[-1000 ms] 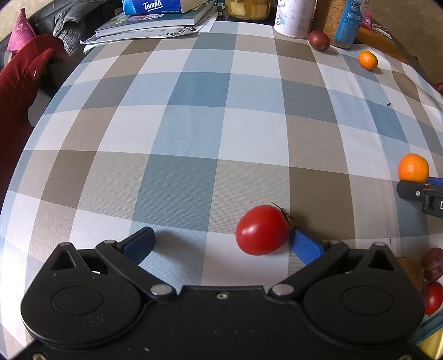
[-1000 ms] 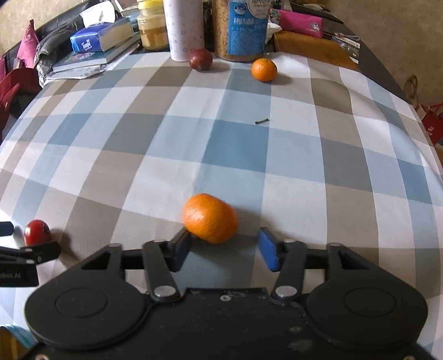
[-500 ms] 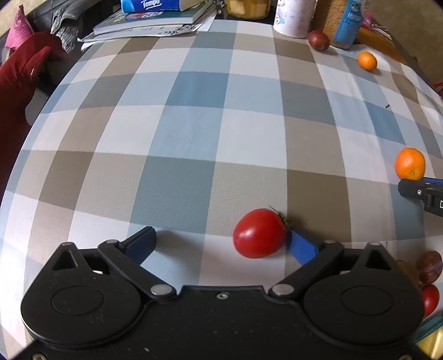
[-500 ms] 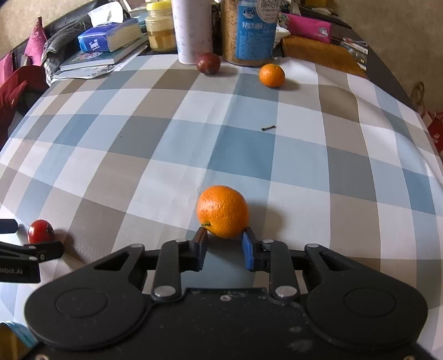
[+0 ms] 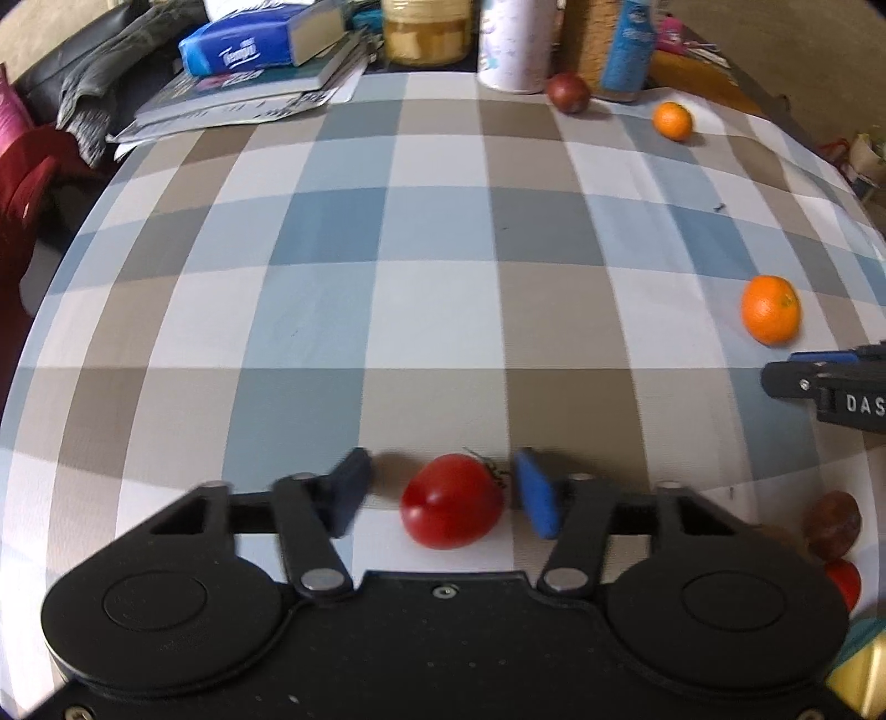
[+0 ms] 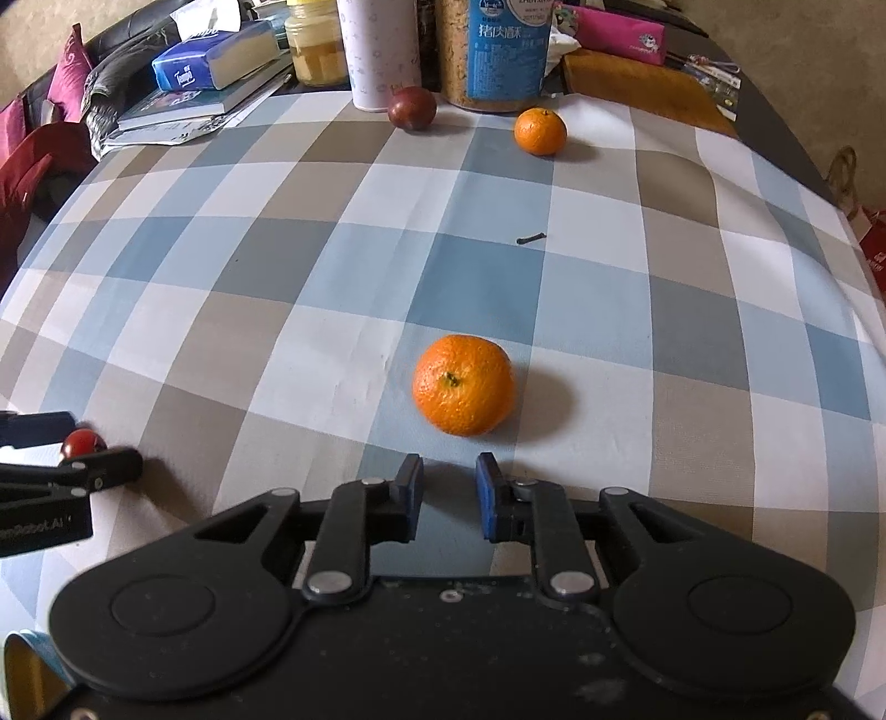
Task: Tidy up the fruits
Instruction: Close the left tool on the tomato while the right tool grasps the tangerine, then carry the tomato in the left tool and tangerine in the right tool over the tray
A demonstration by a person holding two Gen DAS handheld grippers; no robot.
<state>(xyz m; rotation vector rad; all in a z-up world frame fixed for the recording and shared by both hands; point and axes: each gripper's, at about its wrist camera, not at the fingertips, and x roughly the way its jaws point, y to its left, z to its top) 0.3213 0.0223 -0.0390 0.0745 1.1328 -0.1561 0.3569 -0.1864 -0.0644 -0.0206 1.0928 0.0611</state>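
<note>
Checked tablecloth (image 5: 387,310), tomato (image 5: 451,501) between closing left gripper (image 5: 443,495) jaws

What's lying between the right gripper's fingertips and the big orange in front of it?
Nothing: in the right wrist view only bare checked tablecloth separates the right gripper, shut and empty, from the big orange.

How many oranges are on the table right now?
2. One orange lies just ahead of the right gripper, untouched; the other orange sits at the far edge beside the blue-labelled jar. None seems hidden.

Home: cluttered checkered tablecloth (image 6: 498,288)
</note>
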